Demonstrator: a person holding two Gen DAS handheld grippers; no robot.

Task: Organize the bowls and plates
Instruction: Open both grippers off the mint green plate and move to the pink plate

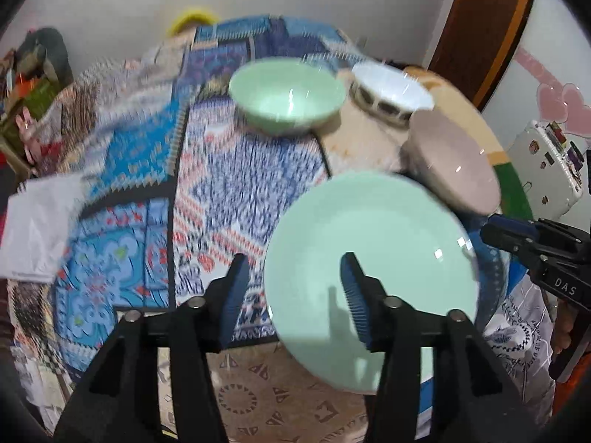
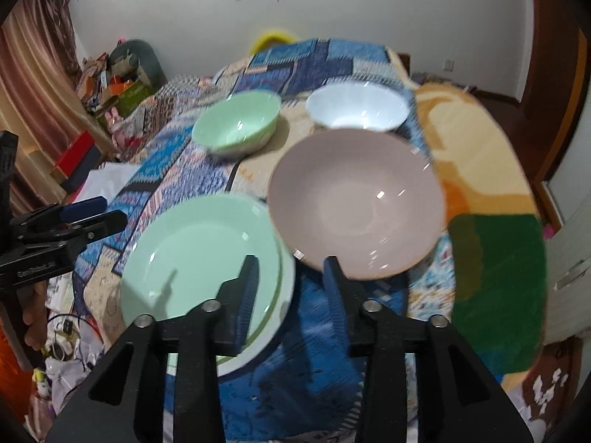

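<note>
The left tongs (image 1: 293, 280) stand apart with nothing between the pads; their right pad hangs above the left part of the green plate (image 1: 369, 258), the left pad above the patterned quilt (image 1: 207, 192) that covers the bed, and neither presses on the rim. That plate sits on top of a second, paler plate (image 2: 275, 317), whose edge peeks out beneath it in the right wrist view. So the stacking of plates looks done, and the hands read as letting go, a judgement only.

Ahead of the left tongs and a little to their right stands the green bowl (image 1: 288, 94), upright on the quilt. Further right, near it but apart, is the white bowl (image 1: 391, 88) with a dark patterned band on its outer wall.

Directly ahead of the right tongs (image 2: 290, 277) lies the mauve bowl (image 2: 356, 199), its near rim just beyond the right pad. These tongs are partly apart and empty, the left pad above the stacked plates, the right one above blue cloth.

Next, by my reckoning, comes nesting the bowls. The mauve one is widest, so it likely serves as the base; the green bowl would need a grip on its rim, a lift clear of the quilt and a gentle lowering inside. Glazed rims may slip between narrow pads.
</note>
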